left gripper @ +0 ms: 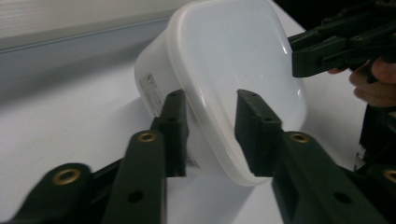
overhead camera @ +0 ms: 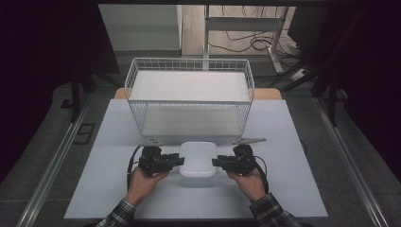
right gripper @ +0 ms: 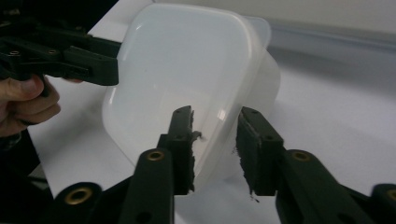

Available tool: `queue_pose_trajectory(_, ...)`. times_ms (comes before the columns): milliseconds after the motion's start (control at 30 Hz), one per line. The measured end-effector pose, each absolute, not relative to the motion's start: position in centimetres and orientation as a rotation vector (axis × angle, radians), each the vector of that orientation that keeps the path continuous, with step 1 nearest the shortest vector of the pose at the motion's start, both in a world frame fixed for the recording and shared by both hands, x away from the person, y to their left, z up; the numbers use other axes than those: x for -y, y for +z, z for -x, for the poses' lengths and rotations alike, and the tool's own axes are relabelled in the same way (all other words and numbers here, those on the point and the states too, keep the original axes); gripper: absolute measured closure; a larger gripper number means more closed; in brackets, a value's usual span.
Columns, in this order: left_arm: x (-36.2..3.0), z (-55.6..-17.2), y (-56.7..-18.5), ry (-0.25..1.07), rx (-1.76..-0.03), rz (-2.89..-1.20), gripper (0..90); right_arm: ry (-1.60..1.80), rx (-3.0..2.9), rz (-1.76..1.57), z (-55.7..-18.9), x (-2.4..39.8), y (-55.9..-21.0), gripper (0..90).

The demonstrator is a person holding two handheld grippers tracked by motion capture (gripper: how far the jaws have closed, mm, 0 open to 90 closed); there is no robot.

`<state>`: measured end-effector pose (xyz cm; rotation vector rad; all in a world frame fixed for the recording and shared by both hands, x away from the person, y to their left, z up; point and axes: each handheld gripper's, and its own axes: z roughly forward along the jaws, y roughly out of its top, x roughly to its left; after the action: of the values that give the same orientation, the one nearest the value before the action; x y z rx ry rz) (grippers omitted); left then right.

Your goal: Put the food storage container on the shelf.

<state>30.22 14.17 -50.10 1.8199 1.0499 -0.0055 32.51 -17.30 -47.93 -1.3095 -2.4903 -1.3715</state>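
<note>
We see a white tub (overhead camera: 197, 159) at lower centre of the bench (overhead camera: 108, 189). The left gripper (overhead camera: 178, 160) straddles its left rim, the right gripper (overhead camera: 216, 162) its right rim; whether either has clenched, we cannot tell.

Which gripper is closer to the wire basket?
Right, but barely. Both grippers, left and right, sit just in front of the basket, each gripping a side rim of the white tub.

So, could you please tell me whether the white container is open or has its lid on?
Lid on. The white container shows a smooth closed top in the high view, and both gripper views show the lid's rim overhanging the body.
</note>
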Motion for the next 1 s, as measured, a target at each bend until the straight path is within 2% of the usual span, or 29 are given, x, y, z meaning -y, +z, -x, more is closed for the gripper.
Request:
queue_pose_trajectory(67,-14.2,-30.1,-50.0,0.004,-1.056,-1.802,71.0,-1.409,2.486,1.329,-32.3,17.3,-47.8,72.5)
queue_pose_trajectory(133,-14.2,-29.9,-49.8,0.039,-1.049,-1.820,79.2,-1.448,2.488,1.355,-32.2,17.6,-47.7,77.5)
queue_pose_trajectory(567,-14.1,-30.1,-48.8,0.115,-1.029,-1.795,79.5,-1.547,2.562,1.314,-32.2,17.3,-46.7,77.8)
queue_pose_trajectory(1000,-14.6,-33.4,-47.7,0.178,-1.041,-1.772,79.2,-1.609,2.599,1.297,-35.5,16.4,-45.6,77.6)
